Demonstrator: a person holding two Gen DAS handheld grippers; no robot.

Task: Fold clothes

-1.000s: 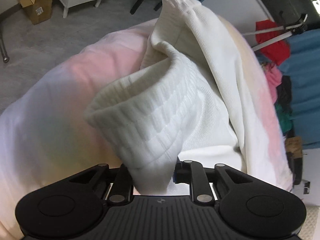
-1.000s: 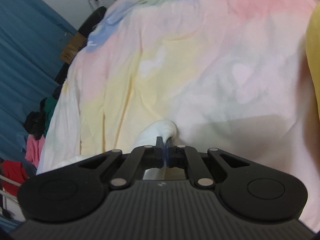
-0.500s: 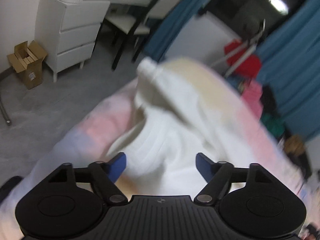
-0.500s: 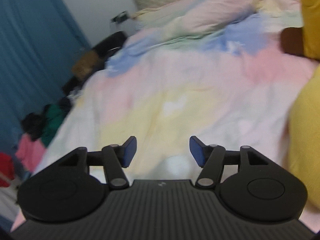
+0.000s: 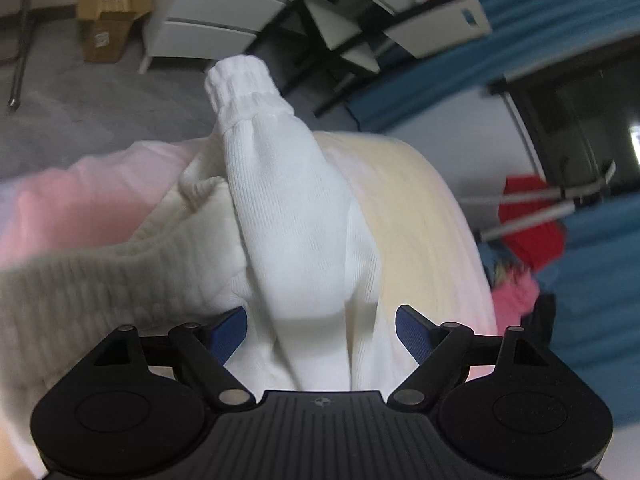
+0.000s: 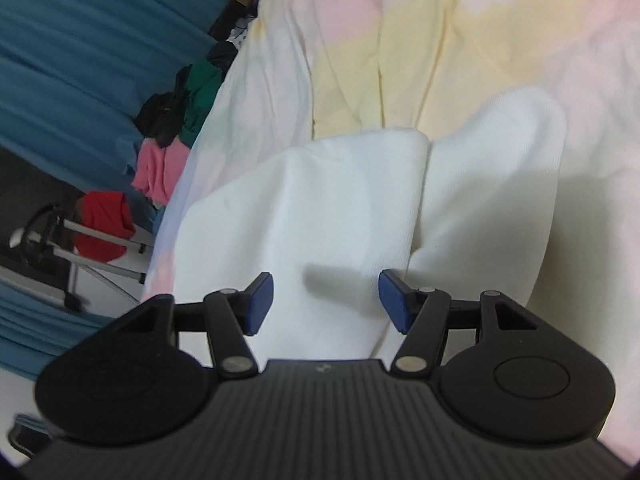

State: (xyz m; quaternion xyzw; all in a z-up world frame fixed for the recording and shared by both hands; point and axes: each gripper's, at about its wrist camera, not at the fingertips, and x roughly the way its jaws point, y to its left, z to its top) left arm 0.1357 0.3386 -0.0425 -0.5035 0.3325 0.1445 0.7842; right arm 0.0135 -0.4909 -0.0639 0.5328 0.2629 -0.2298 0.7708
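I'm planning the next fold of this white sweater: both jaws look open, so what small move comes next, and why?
Probably lower the left gripper and close on the sleeve lying along the white sweater. Its jaws stand open astride it, and the cuff sticks out unfolded.

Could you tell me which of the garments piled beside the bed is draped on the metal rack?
The red garment: it hangs over the grey metal rack, while the pink, green and black ones lie heaped by the blue curtain.

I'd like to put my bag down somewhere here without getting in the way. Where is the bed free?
The pastel bedspread is bare beyond the white sweater, up toward its yellow and pink bands. Crowded: the sweater fills the near part under both open grippers, its sleeve reaching the bed's edge, and colourful clothes pile up beside the bed by the blue curtain.
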